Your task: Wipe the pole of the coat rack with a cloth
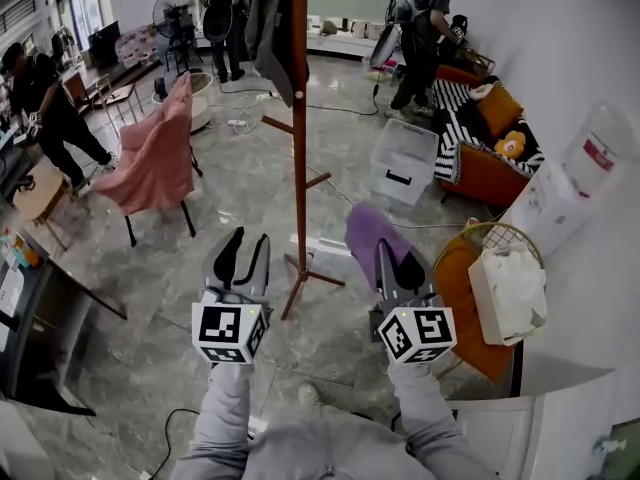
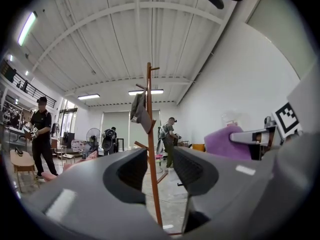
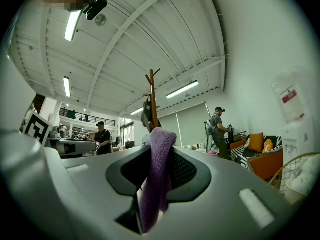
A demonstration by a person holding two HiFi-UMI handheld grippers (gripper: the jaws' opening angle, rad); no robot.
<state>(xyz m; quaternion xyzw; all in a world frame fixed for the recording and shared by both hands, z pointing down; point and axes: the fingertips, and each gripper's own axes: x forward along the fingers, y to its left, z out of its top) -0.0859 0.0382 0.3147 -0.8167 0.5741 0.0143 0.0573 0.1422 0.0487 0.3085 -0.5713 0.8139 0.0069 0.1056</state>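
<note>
Left gripper (image 1: 249,246): grey jaws set moderately apart with nothing between them. In the left gripper view the reddish-brown wooden pole (image 2: 152,164) of the coat rack shows through the gap, farther off and untouched.

Right gripper (image 1: 396,260): jaws closed on a folded purple terry cloth (image 3: 157,179), which stands up above the jaw tips, clear of the pole.

Writing: each gripper carries only black-and-white square markers. The water-dispenser bottle (image 1: 600,148) at right bears a red label, its print apparently too small to read.

Clearances: the pole rises ahead, between the two grippers, with a dark garment (image 1: 272,38) hung near its top. Bare grey stone floor (image 1: 230,193) lies open around its splayed feet. A pink-draped chair (image 1: 155,158) stands to its left, a clear plastic storage box (image 1: 403,160) to its right, both apart from the rack.
</note>
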